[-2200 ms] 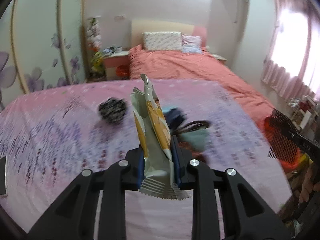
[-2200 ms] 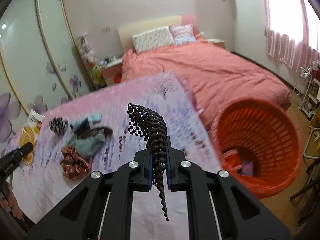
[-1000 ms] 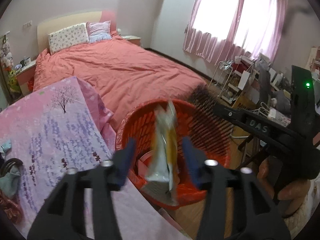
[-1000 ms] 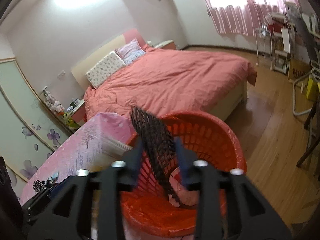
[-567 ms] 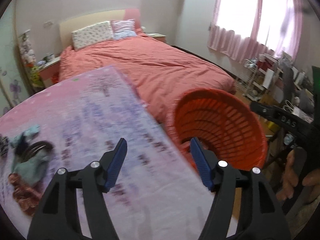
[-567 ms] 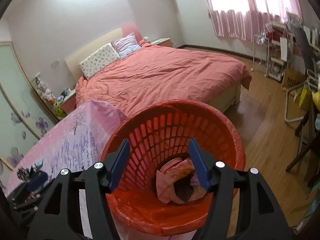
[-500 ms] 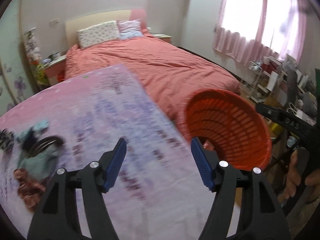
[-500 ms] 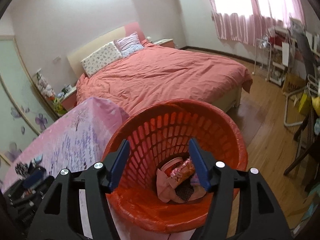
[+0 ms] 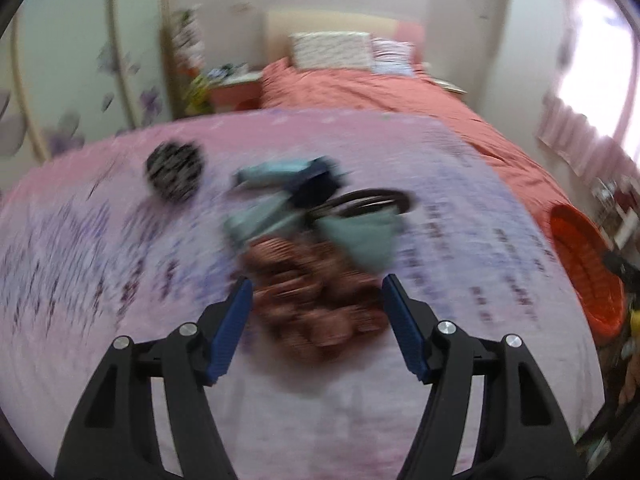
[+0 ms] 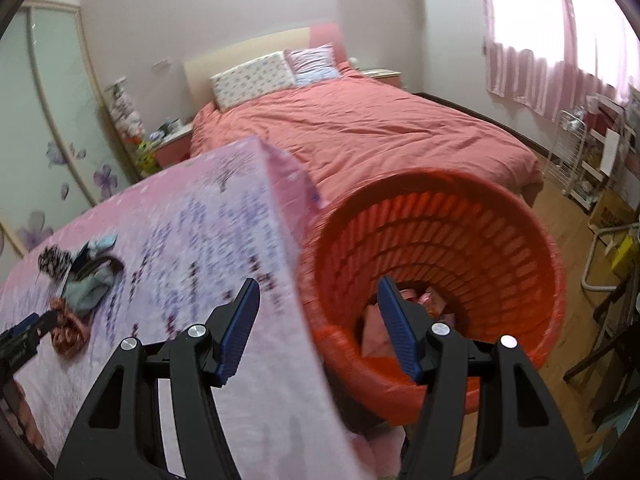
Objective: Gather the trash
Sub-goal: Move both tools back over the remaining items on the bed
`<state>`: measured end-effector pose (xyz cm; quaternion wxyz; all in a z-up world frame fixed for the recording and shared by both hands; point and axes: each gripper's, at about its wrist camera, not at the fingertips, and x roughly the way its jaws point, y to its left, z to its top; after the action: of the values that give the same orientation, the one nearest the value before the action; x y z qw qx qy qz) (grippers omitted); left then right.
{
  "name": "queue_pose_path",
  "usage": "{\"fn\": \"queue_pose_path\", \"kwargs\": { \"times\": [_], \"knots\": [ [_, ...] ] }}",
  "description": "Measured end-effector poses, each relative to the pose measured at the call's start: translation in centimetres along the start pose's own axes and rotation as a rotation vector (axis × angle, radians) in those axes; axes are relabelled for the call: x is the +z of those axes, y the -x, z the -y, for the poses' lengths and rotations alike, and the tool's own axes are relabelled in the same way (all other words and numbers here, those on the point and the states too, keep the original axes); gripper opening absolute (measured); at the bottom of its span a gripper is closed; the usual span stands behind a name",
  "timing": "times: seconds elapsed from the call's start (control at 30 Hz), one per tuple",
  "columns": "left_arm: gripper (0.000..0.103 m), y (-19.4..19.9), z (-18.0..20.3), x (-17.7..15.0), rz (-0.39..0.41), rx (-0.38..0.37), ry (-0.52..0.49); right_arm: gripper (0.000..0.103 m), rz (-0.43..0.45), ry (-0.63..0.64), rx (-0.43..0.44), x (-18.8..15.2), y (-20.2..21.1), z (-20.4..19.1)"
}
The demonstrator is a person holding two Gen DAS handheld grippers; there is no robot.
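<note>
Between pickups. Left gripper point(image 9: 316, 300) empty, jaws closing slightly, over brown scrap point(image 9: 316, 300) on worktop point(image 9: 100, 272). Right gripper point(image 10: 316, 304) empty, jaws apart, by basket point(image 10: 500, 216). Next: lower, pinch scrap.

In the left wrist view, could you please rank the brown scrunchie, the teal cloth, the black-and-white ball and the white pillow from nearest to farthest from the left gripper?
From the left gripper, whose empty jaws are closing:
1. Brown scrunchie, just ahead between the fingers.
2. Teal cloth, behind it, slightly right.
3. Black-and-white ball, farther back, left.
4. White pillow, on the bed's far end.
</note>
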<state>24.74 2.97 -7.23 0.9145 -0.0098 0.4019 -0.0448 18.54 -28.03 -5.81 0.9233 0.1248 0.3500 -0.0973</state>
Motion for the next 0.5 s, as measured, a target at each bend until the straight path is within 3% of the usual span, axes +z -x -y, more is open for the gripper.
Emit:
{"fn": "queue_pose_path", "kwargs": {
  "times": [0.1, 0.17, 0.27, 0.33, 0.5],
  "knots": [
    [0.050, -1.4, -2.0, -0.3, -0.050, -0.028, 0.064, 0.061, -0.010, 0.044, 0.010, -0.6, -0.2, -2.0],
    [0.047, -2.3, -2.6, -0.5, -0.073, -0.060, 0.092, 0.061, -0.015, 0.070, 0.017, -0.8, -0.1, -3.1],
    [0.038, -2.9, -2.2, -0.5, -0.079, -0.068, 0.097, 0.061, -0.023, 0.089, 0.025, -1.1, 0.0, -4.3],
    [0.027, -3.2, -2.1, -0.6, -0.071, -0.055, 0.089, 0.061, -0.029, 0.095, 0.030, -1.3, 0.0, -5.0],
    [0.021, -2.7, -3.8, -1.1, -0.061, -0.035, 0.069, 0.061, -0.045, 0.124, 0.053, -2.0, -0.3, -7.4]
  ]
}}
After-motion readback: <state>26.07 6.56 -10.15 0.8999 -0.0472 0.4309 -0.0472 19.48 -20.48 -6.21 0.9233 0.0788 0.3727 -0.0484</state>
